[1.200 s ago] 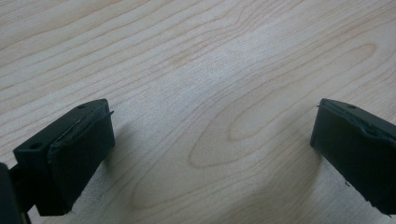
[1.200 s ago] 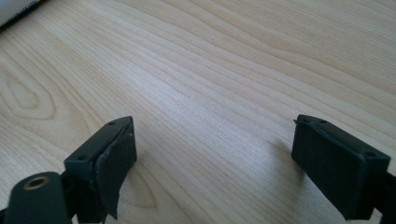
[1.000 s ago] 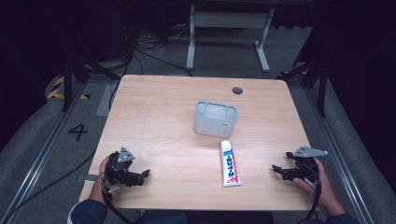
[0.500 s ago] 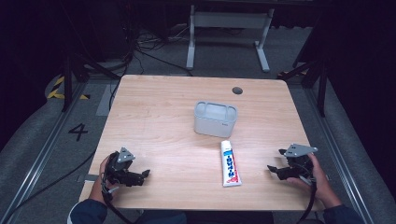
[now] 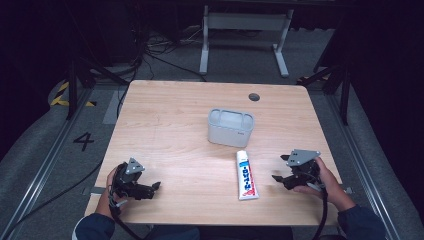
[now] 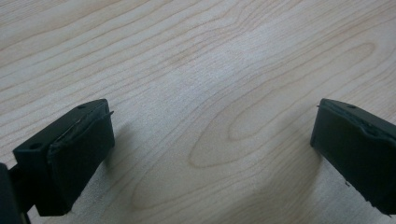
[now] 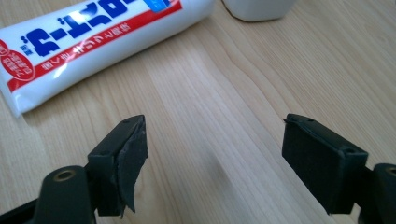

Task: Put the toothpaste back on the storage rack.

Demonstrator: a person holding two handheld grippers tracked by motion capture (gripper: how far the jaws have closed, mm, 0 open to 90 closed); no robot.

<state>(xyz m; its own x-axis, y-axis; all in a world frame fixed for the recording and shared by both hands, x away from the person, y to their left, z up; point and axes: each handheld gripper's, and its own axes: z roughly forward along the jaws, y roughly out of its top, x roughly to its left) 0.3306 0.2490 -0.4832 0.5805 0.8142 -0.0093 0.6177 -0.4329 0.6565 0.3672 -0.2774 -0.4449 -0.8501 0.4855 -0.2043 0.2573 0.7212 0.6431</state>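
White with red and blue print, the toothpaste tube (image 5: pixel 245 176) lies flat on the wooden table (image 5: pixel 170 125), just in front of the grey compartmented holder (image 5: pixel 230 127), its cap end toward the holder. The right gripper (image 5: pixel 281 170) sits near the tube's right side, not touching it; its jaws have just been closing a little, yet stand wide apart with only bare wood between them. The left gripper (image 5: pixel 156 186) is well apart from the tube at the near left, jaws spread wide and empty.
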